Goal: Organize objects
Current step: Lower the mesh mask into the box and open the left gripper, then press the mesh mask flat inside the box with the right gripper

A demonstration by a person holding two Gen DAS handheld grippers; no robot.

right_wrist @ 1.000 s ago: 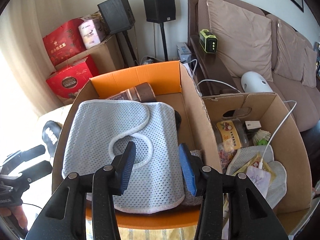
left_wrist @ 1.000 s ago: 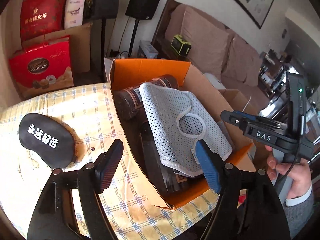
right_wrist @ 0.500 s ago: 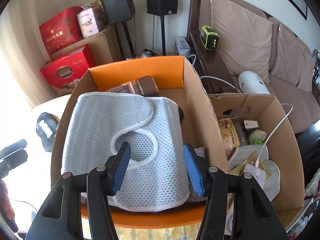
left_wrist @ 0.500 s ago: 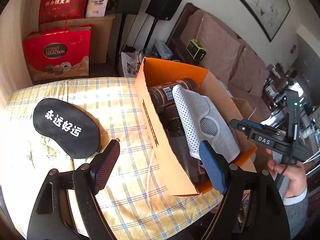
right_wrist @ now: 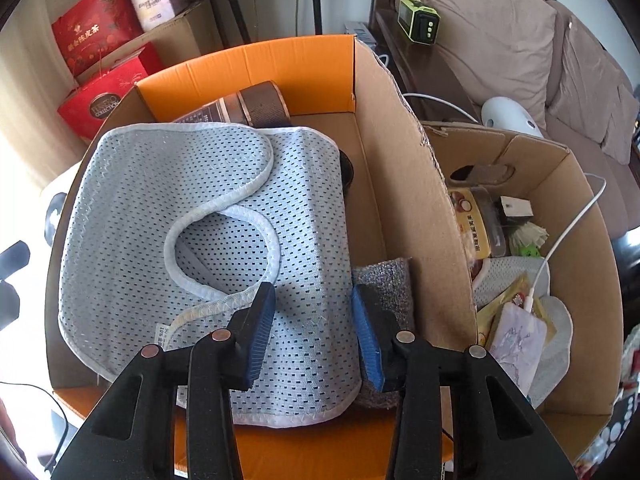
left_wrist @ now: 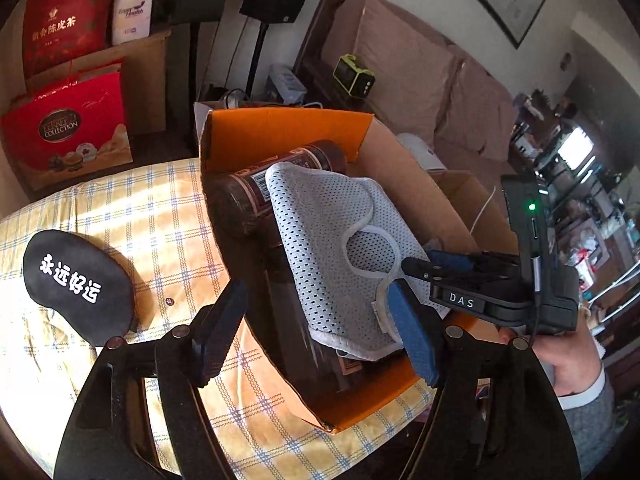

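Checked yellow tablecloth (left_wrist: pixel 160 216) under an orange-lined cardboard box (left_wrist: pixel 280 128), box near the table's right edge. Second plain cardboard box (right_wrist: pixel 568 208) just beside it on the right, holding packets, a white cable (right_wrist: pixel 560 248) and a jar. Sofa (right_wrist: pixel 500 32) behind both boxes.

Pale blue mesh pad (right_wrist: pixel 200 220) draped over the contents of the orange-lined box, covering most of its opening, white-trimmed strap looped on top. Brown canister (right_wrist: pixel 248 108) lying on its side at the far end, partly under the pad. Grey glittery item (right_wrist: pixel 384 284) wedged beside the pad's right edge.

Black eye mask (left_wrist: pixel 76 280) with white characters flat on the cloth, left of the box, apart from it.

Right gripper (right_wrist: pixel 312 336) low over the pad's near end, jaws apart, nothing between the blue pads (right_wrist: pixel 260 332); contact with the fabric unclear. Left gripper (left_wrist: pixel 316 340) above the box's near-left corner, jaws spread wide, empty.
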